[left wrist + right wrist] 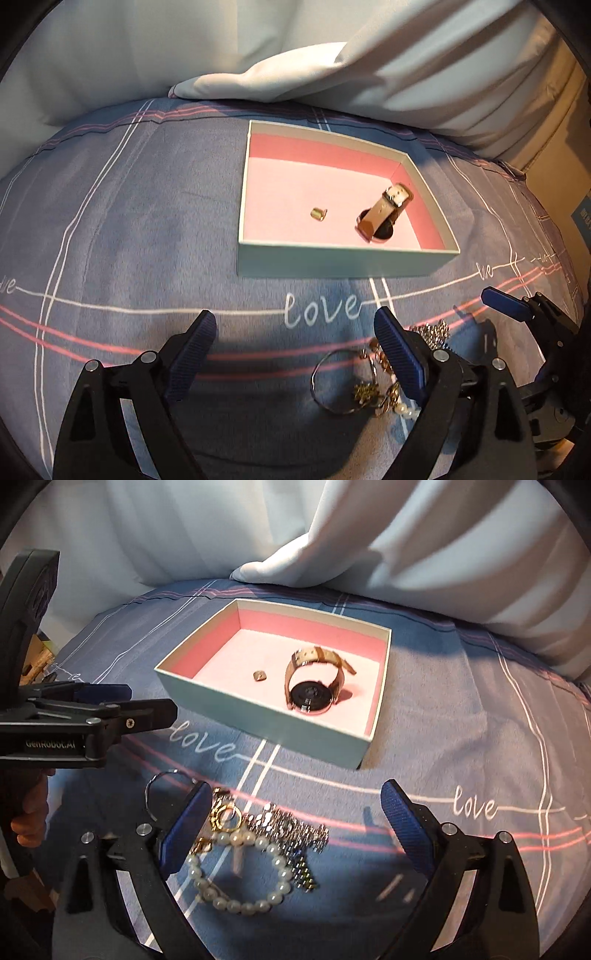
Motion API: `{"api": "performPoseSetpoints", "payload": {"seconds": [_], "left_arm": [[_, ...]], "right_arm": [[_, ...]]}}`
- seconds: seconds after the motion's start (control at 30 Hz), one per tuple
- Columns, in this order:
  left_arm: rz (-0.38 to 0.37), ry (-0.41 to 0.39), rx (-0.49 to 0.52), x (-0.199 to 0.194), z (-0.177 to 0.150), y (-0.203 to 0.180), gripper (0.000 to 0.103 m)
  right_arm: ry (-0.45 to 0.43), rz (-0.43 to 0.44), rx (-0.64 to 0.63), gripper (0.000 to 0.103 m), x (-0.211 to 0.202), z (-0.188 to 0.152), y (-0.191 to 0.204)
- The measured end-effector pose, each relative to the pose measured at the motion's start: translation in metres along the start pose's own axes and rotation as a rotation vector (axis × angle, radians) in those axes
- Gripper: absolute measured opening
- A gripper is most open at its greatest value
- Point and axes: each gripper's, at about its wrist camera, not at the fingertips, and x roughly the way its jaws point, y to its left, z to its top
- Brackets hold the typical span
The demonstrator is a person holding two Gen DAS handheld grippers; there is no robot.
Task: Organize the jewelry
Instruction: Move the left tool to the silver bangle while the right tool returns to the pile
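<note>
With both our left tool (295, 354) and right tool (299, 830) released, the tangled near jewelry pile (258, 845) could snag and drag together.

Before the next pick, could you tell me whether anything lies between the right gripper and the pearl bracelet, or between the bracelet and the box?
Nothing visible blocks either. The right gripper is open over the pearl bracelet, though a silver chain and gold ring touch it. Only bare bedspread lies toward the open box.
</note>
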Motion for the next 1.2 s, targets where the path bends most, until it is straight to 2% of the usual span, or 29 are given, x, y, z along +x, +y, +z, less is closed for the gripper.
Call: {"api": "performPoseSetpoints", "payload": {"seconds": [0.1, 0.17, 0.3, 0.4, 0.53, 0.63, 0.73, 0.97, 1.03, 1.2], "left_arm": [[0.014, 0.03, 0.016, 0.004, -0.03, -0.003, 0.085], [0.056, 0.003, 0.051, 0.001, -0.04, -0.006, 0.085], [0.08, -0.003, 0.053, 0.004, -0.037, -0.003, 0.084], [0.135, 0.023, 0.109, 0.014, -0.032, -0.01, 0.083], [0.088, 0.026, 0.128, 0.012, -0.031, -0.017, 0.085], [0.098, 0.012, 0.168, 0.014, -0.031, -0.026, 0.085], [0.059, 0.022, 0.174, 0.013, -0.028, -0.032, 0.085], [0.035, 0.032, 0.198, 0.012, -0.038, -0.037, 0.088], [0.049, 0.027, 0.208, 0.01, -0.044, -0.037, 0.091], [0.035, 0.018, 0.199, 0.012, -0.043, -0.033, 0.091]], "right_arm": [[0.006, 0.005, 0.034, 0.091, -0.008, -0.029, 0.008], [-0.01, 0.005, 0.056, 0.091, -0.014, -0.039, 0.012], [-0.019, 0.005, 0.082, 0.091, -0.014, -0.042, 0.013], [-0.001, 0.01, 0.086, 0.091, -0.009, -0.044, 0.013], [0.012, 0.017, 0.089, 0.091, -0.007, -0.048, 0.015], [0.021, 0.019, 0.088, 0.091, -0.003, -0.049, 0.016], [0.023, 0.021, 0.088, 0.091, -0.002, -0.05, 0.016], [0.028, 0.017, 0.079, 0.092, -0.001, -0.051, 0.017], [0.027, 0.014, 0.074, 0.092, -0.001, -0.051, 0.017], [0.031, 0.01, 0.067, 0.093, 0.002, -0.052, 0.018]]}}
